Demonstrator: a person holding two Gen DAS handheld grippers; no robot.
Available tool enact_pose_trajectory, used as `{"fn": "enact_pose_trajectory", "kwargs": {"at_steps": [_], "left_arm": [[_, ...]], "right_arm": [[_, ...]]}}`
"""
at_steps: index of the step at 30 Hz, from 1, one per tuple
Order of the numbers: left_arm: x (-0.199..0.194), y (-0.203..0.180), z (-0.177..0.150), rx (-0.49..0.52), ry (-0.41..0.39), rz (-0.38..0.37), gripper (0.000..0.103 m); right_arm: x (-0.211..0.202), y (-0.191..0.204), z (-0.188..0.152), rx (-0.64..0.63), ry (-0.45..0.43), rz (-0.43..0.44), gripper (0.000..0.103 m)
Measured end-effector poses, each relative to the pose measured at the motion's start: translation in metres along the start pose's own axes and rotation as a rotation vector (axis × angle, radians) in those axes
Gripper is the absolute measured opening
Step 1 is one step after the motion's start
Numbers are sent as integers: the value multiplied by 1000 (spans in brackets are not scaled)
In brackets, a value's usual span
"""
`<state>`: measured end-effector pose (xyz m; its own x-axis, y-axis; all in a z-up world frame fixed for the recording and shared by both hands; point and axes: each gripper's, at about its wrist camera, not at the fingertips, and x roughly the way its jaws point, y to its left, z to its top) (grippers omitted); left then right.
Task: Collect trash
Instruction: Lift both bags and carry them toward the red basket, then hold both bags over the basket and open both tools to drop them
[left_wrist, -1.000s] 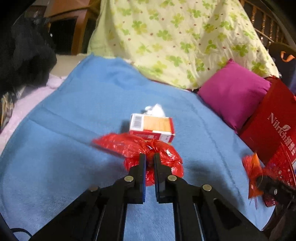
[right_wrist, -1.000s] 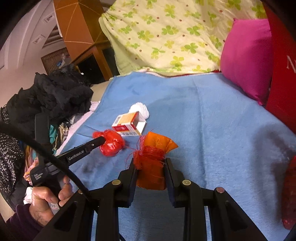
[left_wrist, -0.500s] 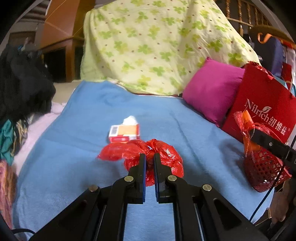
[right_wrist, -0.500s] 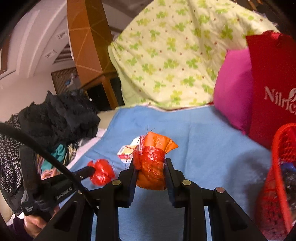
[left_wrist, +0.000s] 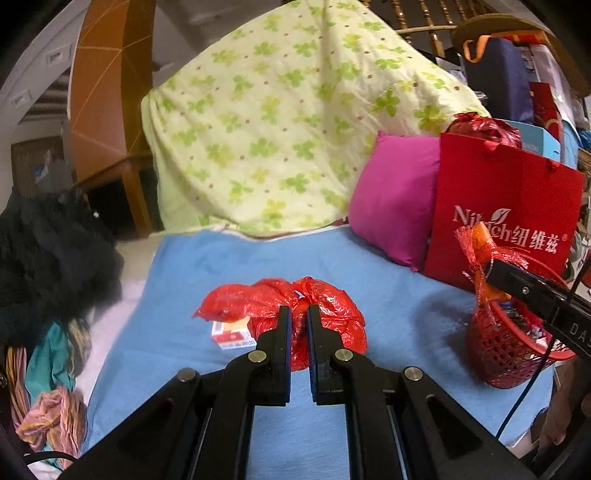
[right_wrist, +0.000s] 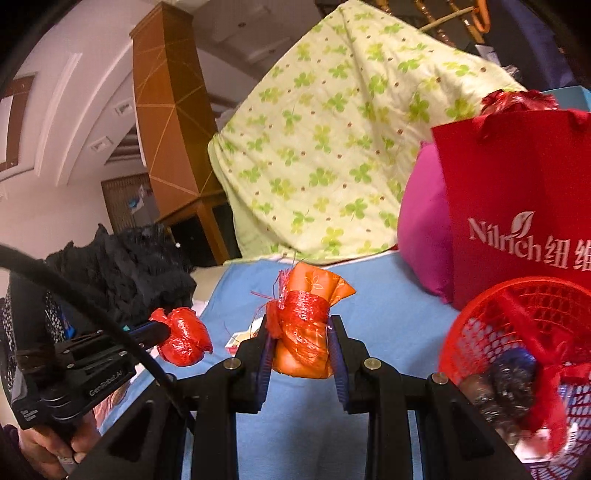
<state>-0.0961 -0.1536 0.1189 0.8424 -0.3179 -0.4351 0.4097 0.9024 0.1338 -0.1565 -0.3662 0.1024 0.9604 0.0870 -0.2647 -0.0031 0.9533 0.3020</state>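
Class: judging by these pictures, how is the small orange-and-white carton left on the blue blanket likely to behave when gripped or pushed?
The carton has flat faces and lies flat, so probably it slides rather than rolls. It looks like thin card: likely light, and may crush under hard squeezing.

left tongs clamping crumpled red plastic bag above blue blanket, red basket at right

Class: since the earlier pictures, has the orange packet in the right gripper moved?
Yes. In the right wrist view the orange packet, clamped in the right gripper, has come off the blue blanket and closer to the red basket.
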Motion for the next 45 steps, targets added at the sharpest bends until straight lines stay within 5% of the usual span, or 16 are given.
{"fn": "enact_pose_trajectory", "kwargs": {"at_steps": [45], "left_arm": [[-26,-114,42,162,-62,-104,8]], "right_arm": [[-87,-88,17,172,-189,-103,30]]}}
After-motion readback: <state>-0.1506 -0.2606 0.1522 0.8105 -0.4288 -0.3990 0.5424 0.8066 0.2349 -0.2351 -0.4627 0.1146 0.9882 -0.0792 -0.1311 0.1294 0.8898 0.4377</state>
